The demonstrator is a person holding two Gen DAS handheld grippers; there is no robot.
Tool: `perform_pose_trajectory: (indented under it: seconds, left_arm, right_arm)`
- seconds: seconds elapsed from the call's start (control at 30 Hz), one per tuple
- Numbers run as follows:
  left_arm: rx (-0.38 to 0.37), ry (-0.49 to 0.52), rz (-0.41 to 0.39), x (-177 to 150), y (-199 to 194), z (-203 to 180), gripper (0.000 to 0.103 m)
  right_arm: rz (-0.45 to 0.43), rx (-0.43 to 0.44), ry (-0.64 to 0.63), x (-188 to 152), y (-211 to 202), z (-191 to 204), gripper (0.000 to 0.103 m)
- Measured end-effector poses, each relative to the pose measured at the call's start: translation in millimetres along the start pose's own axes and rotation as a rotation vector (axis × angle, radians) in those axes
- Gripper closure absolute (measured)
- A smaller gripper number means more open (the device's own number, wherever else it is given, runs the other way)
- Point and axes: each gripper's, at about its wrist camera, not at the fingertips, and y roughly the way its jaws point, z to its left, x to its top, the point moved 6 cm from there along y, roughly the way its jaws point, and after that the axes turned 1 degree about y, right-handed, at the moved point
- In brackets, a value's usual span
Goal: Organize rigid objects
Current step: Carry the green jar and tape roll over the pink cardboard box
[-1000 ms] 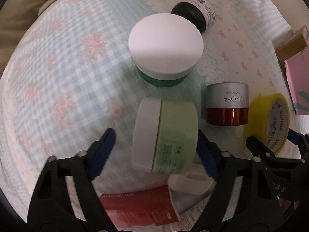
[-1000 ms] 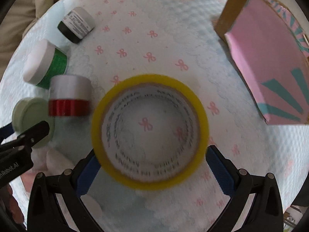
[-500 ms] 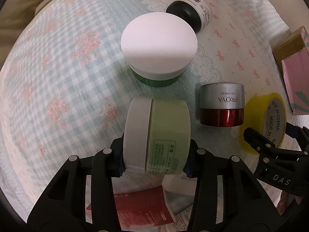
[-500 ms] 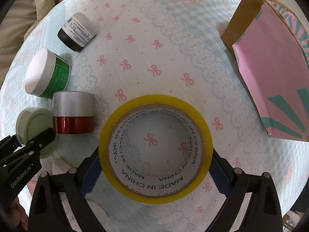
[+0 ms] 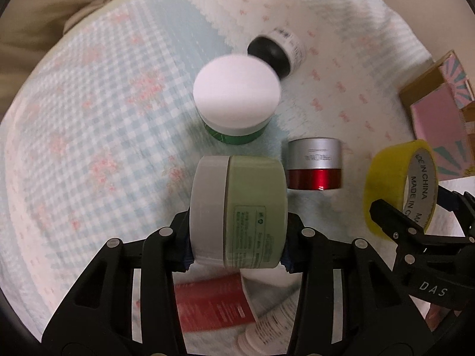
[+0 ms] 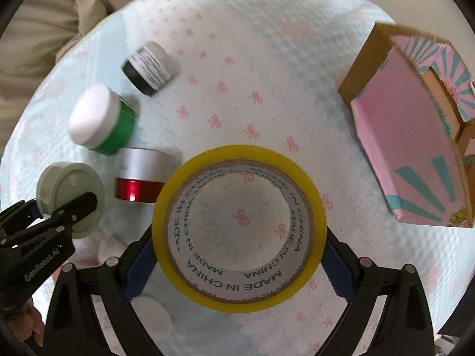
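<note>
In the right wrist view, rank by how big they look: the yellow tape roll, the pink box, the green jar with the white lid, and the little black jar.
1. yellow tape roll, held nearest the camera, so enlarged
2. pink box
3. green jar
4. black jar

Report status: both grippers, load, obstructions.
Left gripper shut on pale green jar. Right gripper shut on yellow tape roll. Red jar sits close beside; nothing blocking.

A quilted bedspread [image 5: 98, 124] in pale blue gingham with pink bows covers the surface. Beige bedding [image 6: 53, 29] lies rumpled beyond its far edge. Light is soft and even.
</note>
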Motion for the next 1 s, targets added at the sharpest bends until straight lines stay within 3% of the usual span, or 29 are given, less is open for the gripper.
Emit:
perform_pose_trajectory:
  seconds: [0.3, 0.57, 0.77, 1.0]
  left_arm:
    - [-0.014, -0.028, -0.077, -16.7, -99.6, -9.3, 0.064]
    - [-0.080, -0.058, -0.149, -25.8, -201.8, -33.3, 0.064]
    - [-0.103, -0.057, -0.214, -18.8, -253.3, -66.8, 0.064]
    - [-0.126, -0.071, -0.268, 3.4, -281.6, -125.8, 0.064]
  right_arm:
    - [-0.079, 0.044, -0.013, -10.1, -86.5, -3.5, 0.007]
    - [-0.105, 0.089, -0.049, -20.0, -179.9, -14.6, 0.007]
    - [-0.155, 0.086, -0.098, -18.2, -239.8, -39.0, 0.007]
    - [-0.217, 0.086, -0.126, 7.2, -287.7, -95.1, 0.007]
